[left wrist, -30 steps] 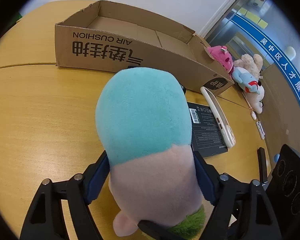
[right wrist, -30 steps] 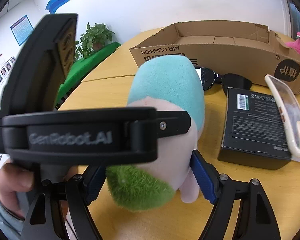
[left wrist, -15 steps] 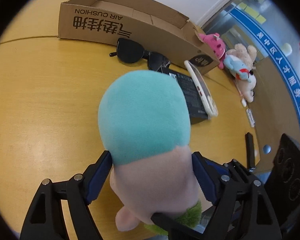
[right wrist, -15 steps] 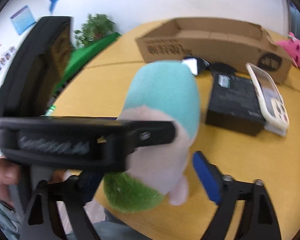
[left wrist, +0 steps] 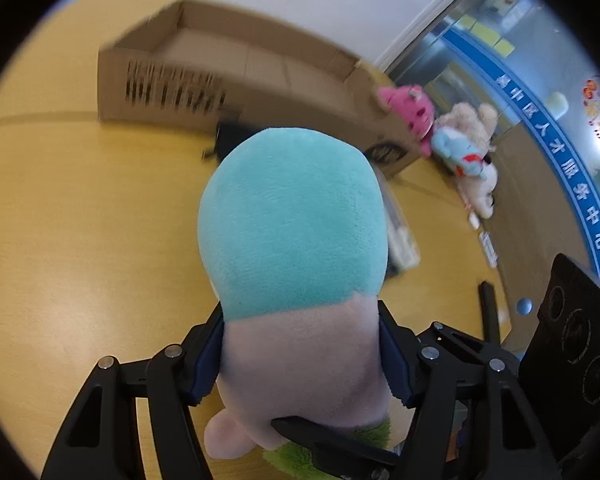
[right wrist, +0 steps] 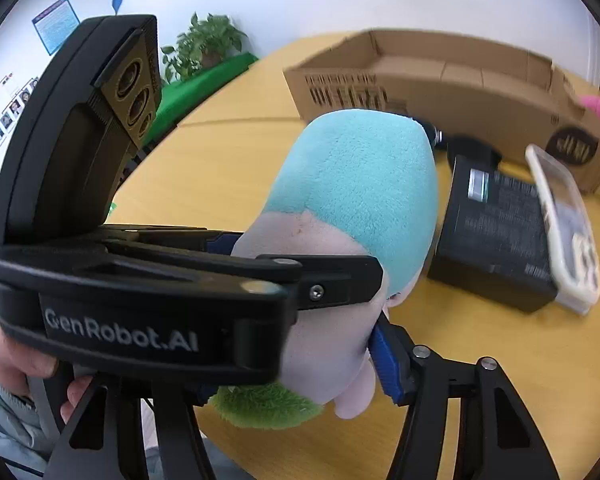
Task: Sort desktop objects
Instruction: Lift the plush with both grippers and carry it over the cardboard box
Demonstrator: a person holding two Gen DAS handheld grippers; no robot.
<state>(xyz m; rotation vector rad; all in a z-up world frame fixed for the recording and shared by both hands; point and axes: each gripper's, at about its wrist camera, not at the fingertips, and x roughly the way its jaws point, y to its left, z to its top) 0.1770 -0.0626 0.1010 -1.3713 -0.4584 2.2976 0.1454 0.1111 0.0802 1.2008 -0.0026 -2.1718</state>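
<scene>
With the left gripper [left wrist: 300,356] we clamp the teal-and-pink plush toy [left wrist: 296,248] at its pink waist, long axis pointing at twelve o'clock toward the open cardboard box [left wrist: 236,68], while the right gripper [right wrist: 300,360] flanks it wide.

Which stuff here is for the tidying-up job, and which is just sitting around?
For the job:
- plush toy, squeezed by the left tool
- cardboard box
- black box
- phone
- sunglasses

Just sitting around:
- potted plant
- wall posters
- plush pile beyond the box
</scene>
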